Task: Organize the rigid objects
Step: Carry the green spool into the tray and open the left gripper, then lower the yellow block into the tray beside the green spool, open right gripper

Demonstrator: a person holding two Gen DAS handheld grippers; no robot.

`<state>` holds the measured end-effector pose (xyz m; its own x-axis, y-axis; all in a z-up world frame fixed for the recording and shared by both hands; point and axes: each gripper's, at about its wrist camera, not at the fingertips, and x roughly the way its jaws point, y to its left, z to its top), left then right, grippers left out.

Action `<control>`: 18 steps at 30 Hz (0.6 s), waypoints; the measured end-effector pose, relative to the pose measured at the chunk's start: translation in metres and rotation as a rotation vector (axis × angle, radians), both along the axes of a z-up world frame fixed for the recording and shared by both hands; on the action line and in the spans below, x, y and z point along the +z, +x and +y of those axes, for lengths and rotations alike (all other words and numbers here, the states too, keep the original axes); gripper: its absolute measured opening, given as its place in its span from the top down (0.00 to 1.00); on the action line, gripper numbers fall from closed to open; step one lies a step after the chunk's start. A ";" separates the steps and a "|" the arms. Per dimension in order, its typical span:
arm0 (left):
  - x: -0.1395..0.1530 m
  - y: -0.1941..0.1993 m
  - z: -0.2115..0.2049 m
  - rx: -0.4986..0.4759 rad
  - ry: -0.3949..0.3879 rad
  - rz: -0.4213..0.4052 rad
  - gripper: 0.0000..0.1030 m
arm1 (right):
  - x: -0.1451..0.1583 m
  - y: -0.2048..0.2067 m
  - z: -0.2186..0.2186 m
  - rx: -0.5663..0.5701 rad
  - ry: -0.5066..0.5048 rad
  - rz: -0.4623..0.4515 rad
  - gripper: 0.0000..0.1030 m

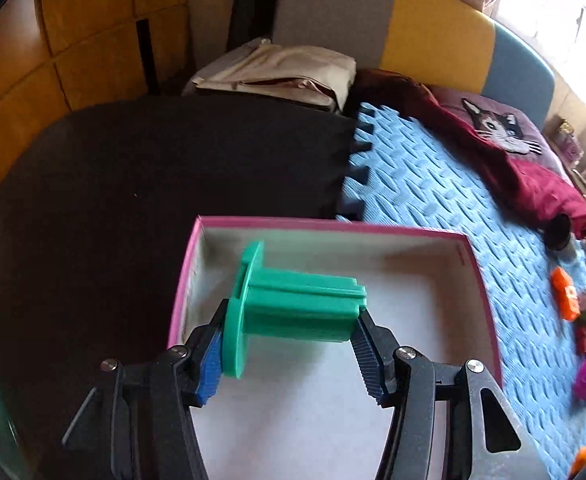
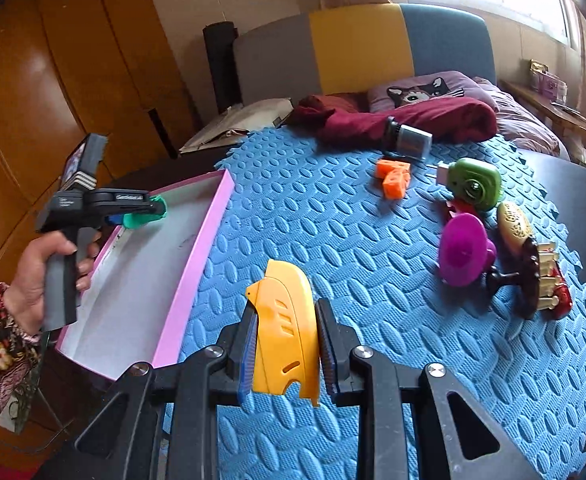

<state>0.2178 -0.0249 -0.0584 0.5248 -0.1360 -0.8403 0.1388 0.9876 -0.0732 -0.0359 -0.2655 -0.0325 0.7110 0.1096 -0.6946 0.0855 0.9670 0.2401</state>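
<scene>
My left gripper is shut on a green plastic spool and holds it above the pink-rimmed white box. The right wrist view shows that gripper and the spool over the box. My right gripper is shut on a yellow curved plastic piece above the blue foam mat. On the mat lie an orange block, a green toy camera, a purple funnel-shaped piece and a brown and gold ornament.
A dark red cloth and a black and silver cylinder lie at the mat's far edge. A cat cushion and a padded headboard stand behind. A black mat lies left of the box. A wooden wardrobe stands on the left.
</scene>
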 end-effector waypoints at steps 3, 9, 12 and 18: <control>0.000 0.003 0.000 0.008 0.035 -0.020 0.43 | 0.000 0.001 0.003 0.008 0.001 -0.001 0.74; 0.020 -0.018 0.008 -0.011 -0.018 -0.085 0.25 | 0.001 0.004 0.010 0.028 0.004 -0.007 0.74; 0.031 -0.035 0.018 -0.006 -0.043 -0.122 0.22 | 0.002 0.008 0.014 0.043 0.008 -0.010 0.74; 0.030 -0.067 0.030 -0.007 -0.084 -0.098 0.16 | 0.004 0.027 0.029 0.092 0.023 -0.010 0.74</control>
<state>0.1508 0.0055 -0.0285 0.6029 -0.2075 -0.7704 0.1559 0.9776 -0.1414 -0.0091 -0.2363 -0.0285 0.7038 0.1909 -0.6843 -0.0058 0.9647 0.2632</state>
